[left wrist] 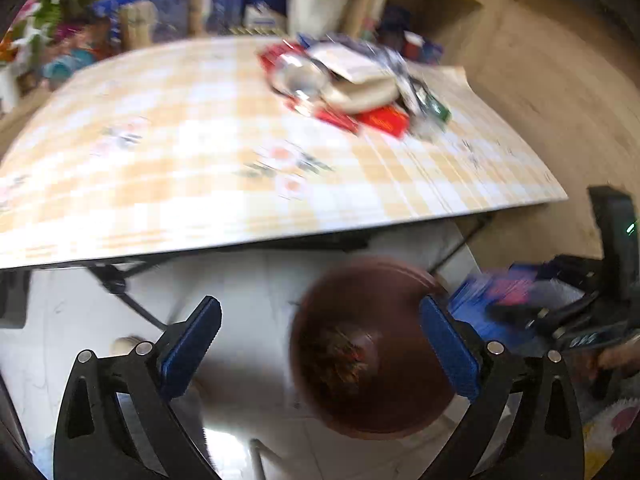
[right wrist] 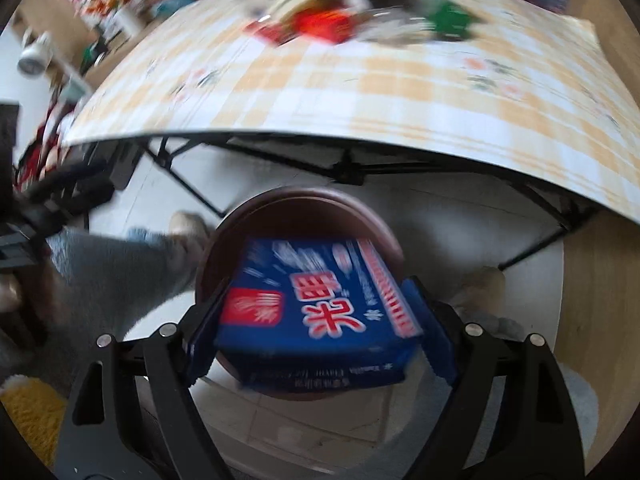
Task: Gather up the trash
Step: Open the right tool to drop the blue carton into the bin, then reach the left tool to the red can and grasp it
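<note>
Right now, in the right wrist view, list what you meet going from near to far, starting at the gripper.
Right gripper → blue box clamped between its pads → brown bin on the floor → checked table → trash pile at the table's far side.

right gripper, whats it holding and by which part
The right gripper holds a blue box by its two opposite side edges, above the brown bin. The left gripper is open and empty.

Left gripper [left wrist: 320, 354] gapes empty above a brown bin [left wrist: 372, 348] on the floor; trash pile [left wrist: 352, 88] lies on the checked table [left wrist: 180, 152]
</note>
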Motion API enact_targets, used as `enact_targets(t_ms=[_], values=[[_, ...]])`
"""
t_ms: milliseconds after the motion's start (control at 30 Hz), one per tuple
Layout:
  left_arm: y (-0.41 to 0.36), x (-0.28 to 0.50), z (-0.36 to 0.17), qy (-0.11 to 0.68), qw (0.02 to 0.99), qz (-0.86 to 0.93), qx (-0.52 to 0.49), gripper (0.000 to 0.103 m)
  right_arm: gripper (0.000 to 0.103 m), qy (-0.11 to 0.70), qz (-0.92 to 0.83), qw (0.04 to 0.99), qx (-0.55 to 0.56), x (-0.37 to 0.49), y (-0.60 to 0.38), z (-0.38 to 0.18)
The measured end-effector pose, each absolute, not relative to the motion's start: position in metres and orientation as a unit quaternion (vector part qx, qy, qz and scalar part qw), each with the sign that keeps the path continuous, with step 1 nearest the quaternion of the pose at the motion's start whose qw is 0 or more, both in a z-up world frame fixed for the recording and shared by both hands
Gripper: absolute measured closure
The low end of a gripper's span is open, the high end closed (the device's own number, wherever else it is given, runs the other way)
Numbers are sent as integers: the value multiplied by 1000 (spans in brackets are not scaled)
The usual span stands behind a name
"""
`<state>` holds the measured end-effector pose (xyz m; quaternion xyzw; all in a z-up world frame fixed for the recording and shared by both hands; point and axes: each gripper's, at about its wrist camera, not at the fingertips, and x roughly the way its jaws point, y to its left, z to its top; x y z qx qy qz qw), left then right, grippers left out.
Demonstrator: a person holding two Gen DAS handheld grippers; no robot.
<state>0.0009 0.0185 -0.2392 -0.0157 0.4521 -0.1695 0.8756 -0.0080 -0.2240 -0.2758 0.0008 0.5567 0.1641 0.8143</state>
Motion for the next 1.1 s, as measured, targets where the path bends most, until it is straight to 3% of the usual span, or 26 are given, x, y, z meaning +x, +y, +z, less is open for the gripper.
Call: enact_targets(t_ms=[300, 733, 1100], values=[[59, -24, -244, 423, 900, -99, -47, 6, 24, 563, 182, 804, -63, 4, -163, -315], [63, -23, -245, 416, 904, -77, -60, 6, 6, 473, 94, 872, 77, -15, -240, -267], [71, -19, -235, 411, 906, -57, -87, 6, 6, 430, 86, 896, 76, -2, -259, -236]])
